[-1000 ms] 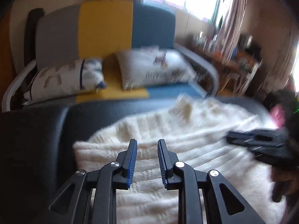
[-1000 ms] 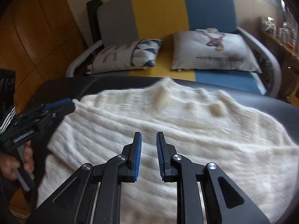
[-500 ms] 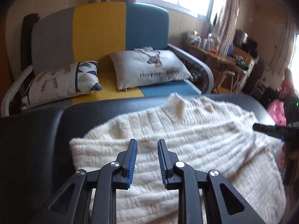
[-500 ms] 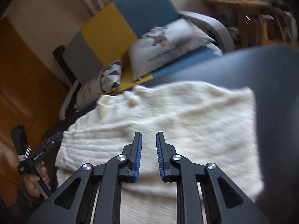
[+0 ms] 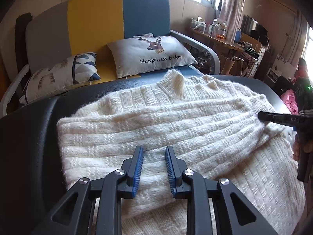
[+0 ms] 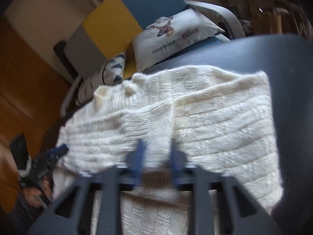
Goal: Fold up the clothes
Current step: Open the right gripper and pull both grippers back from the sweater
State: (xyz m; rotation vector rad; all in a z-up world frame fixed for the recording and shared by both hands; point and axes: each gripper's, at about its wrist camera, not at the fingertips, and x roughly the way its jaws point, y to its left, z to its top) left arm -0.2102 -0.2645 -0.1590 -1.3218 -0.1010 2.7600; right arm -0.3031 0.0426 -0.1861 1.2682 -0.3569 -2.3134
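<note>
We see a cream knitted sweater (image 5: 176, 121) spread across a dark padded surface (image 5: 29, 137), its collar toward the far edge and its body running to the near edge. One sleeve is folded across the body.

Left gripper (image 5: 154, 168): we find its blue-padded jaws standing apart above the folded sleeve near the left edge of the sweater. Nothing is between the pads; the tool is released.

Right gripper (image 6: 156, 158): its jaws are closing, and a ribbed fold of the sweater (image 6: 148, 121) runs up between the pads. This view is blurred, so we cannot tell whether the pads press the knit. In the left wrist view the same tool's tip (image 5: 273, 117) touches the sweater at its right edge.

Beyond the far edge we note a sofa (image 5: 97, 19) in grey, yellow and blue panels. It carries a deer-print cushion (image 5: 152, 54) and a triangle-patterned cushion (image 5: 58, 74).
</note>
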